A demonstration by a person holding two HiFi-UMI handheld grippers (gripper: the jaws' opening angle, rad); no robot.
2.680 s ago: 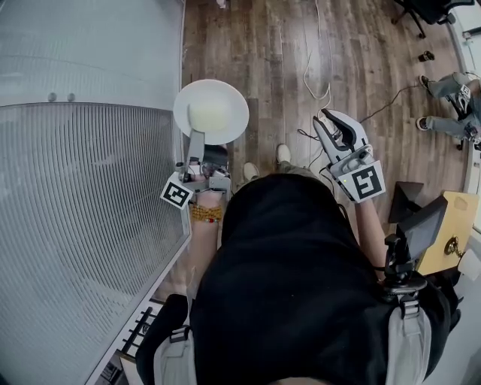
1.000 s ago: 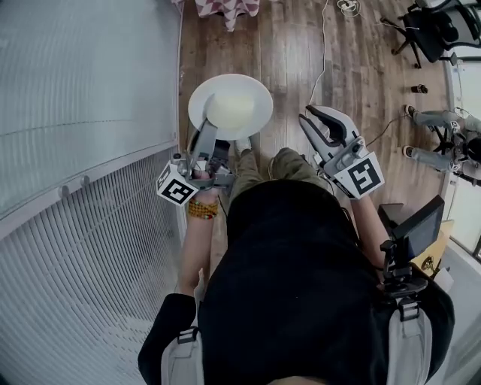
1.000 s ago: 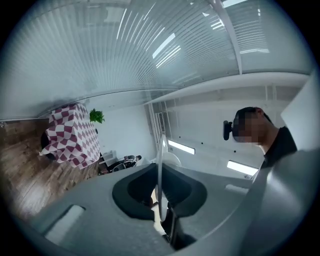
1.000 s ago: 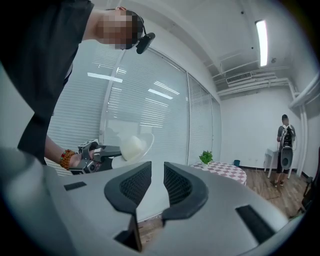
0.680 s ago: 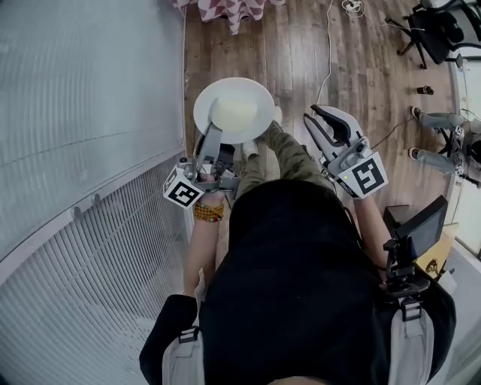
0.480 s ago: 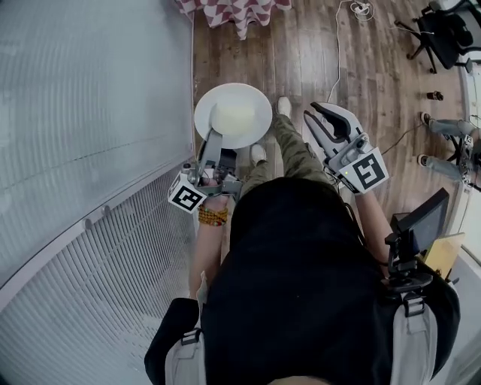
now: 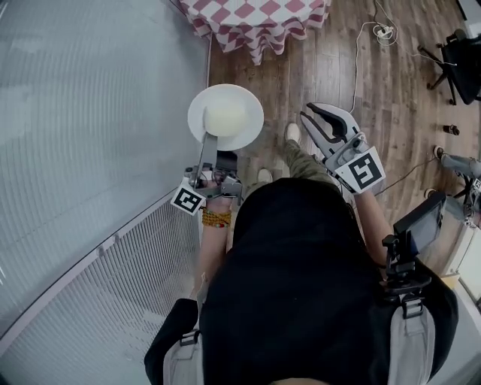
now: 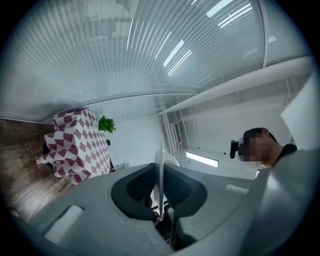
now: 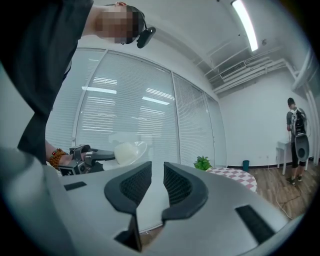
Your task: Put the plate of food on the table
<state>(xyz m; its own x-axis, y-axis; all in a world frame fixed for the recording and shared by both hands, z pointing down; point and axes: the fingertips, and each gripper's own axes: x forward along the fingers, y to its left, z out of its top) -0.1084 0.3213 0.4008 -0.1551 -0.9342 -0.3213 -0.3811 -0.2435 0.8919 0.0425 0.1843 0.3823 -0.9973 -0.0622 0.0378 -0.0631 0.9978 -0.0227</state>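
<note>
the left tool (image 7: 209, 141) pinches the rim of the plate (image 7: 252, 124) of pale food (image 7: 225, 116), up in the air over the floor (image 7: 338, 75), near the checked worktop (image 7: 255, 15). the right tool (image 7: 316, 120) is a little open, with nothing in it.

Our room: blinds on one side, wood underfoot.
On our left we see a glass wall (image 7: 90, 98) hung with pale slatted blinds (image 9: 125, 115), and below us a brown wood floor (image 7: 331, 75). Ahead stands a table (image 7: 255, 13) under a red-and-white checked cloth (image 7: 264, 45), with a green plant (image 9: 202, 163) just beside it. A strip light (image 9: 245, 22) glows on the white ceiling (image 9: 200, 30).
</note>
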